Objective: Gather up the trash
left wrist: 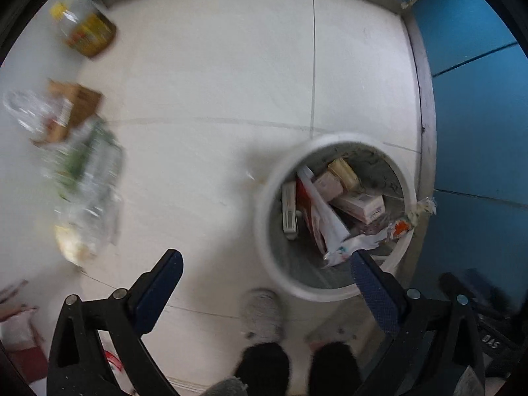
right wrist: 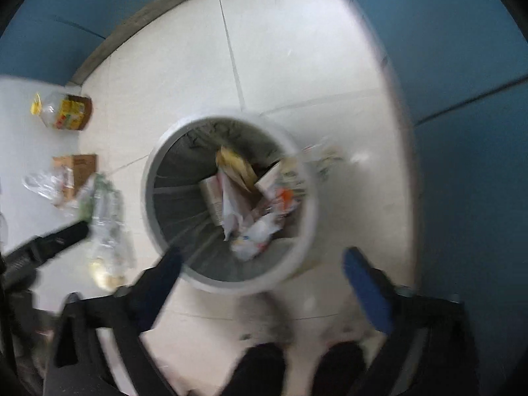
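Both claws hang spread and empty: the left claw, the right claw above the white trash bin on the floor. The bin holds cartons and wrappers. Only the left view shows a wrapper draped over the rim; more litter lies on the tabletop at left.

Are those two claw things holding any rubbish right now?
No. The left hand-held gripper and right hand-held gripper are both open and empty above the bin.

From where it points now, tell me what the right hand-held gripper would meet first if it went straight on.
Probably the white trash bin: the open right hand-held gripper aims into its mouth, so it would likely meet the crumpled paper trash inside first. Depth is blurred, so the near rim could come first.
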The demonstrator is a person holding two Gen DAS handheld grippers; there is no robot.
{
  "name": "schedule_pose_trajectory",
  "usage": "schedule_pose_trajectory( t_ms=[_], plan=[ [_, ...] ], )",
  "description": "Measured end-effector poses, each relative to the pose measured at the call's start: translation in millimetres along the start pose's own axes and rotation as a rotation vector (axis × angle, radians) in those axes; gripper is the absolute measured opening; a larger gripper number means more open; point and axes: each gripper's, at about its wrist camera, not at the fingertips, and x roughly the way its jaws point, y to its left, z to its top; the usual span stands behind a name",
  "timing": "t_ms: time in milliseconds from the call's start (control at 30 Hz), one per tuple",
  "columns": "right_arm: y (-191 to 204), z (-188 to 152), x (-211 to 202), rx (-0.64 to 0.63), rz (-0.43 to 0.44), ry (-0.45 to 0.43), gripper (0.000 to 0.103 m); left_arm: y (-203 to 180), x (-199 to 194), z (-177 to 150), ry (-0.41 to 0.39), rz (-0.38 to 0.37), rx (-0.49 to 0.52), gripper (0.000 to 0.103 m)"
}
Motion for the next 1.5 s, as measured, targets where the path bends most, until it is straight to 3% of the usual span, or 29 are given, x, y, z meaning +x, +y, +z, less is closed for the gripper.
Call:
schedule_pose_trajectory(
  t_ms=[133,267,633,867,1100,1267,1500],
  plan=[
    [18,-21,-68,-0.088,-0.131,-0.091,0.103,-2,-69,-20,-0.149,0.078,0.034,0.103],
    [26,-49,-148,-0.129,-0.191,-0.167,0.103,-6,-150,-42,-0.248,0.047,0.063,0.103],
    [43,-139,-394,-0.151,-0.192,-0.385,0.103,-28,-353,-139,-0.433,-0.022,0.098,0.103],
    [37,-214,-531,-0.169,-0.155,-0.517,0.103,-37,-444,-213,-0.522,-0.037,0.060,0.103],
    [23,-283,-606,-0.226,-0.104,-0.597,0.103,-49,-503,-294,-0.602,-0.017,0.029,0.103],
    [13,-327,-644,-0.244,-0.062,-0.629,0.103,-55,-533,-329,-0.624,0.000,-0.003,0.103],
    [11,-361,-681,-0.249,-0.034,-0.650,0.103,-58,-569,-359,-0.639,-0.028,0.017,0.103]
  ],
)
